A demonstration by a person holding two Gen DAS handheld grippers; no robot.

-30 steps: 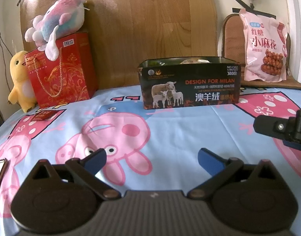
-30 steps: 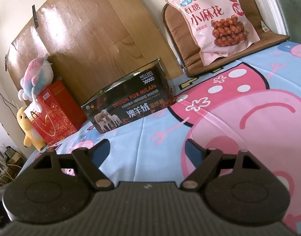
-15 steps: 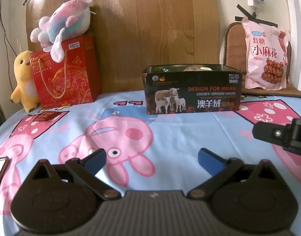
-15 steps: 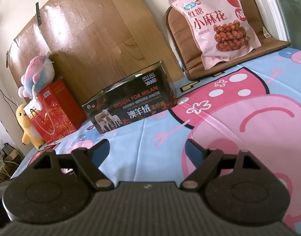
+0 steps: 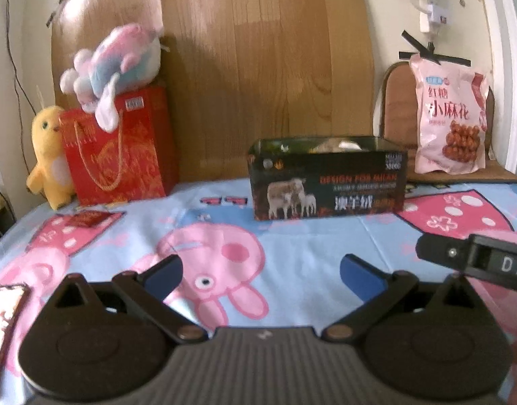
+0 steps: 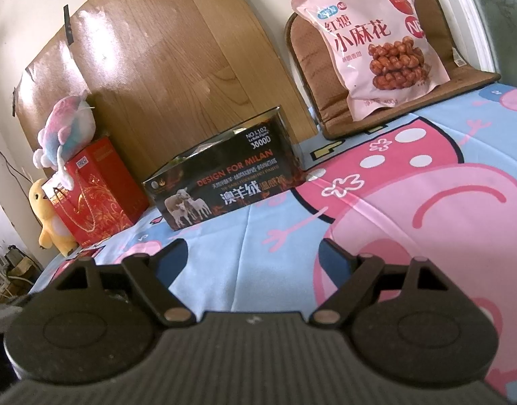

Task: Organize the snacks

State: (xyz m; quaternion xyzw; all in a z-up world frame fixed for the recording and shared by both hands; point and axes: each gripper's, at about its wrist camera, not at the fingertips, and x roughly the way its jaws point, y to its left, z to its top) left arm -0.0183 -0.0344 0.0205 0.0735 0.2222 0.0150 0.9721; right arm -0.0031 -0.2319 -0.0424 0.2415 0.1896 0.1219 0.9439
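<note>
Closest to me, my left gripper has its blue-tipped fingers spread wide with nothing between them, only the cartoon-pig bedsheet showing in the gap; my right gripper is likewise spread wide and empty over the same sheet, and part of its black body pokes in at the right edge of the left view. At the near left edge of the left view lies a flat packet, cut off by the frame; I cannot tell what it is. Further out a small red packet lies flat on the sheet, just in front of the red gift bag; a pastel plush toy sits on top of that bag and a yellow plush chick stands beside it. In the middle distance the dark open-topped box stands on the sheet, with something pale inside that is too blurred to name. Far right, the pink snack bag leans upright on a brown chair cushion, well apart from both grippers; behind everything stands a wood panel.
</note>
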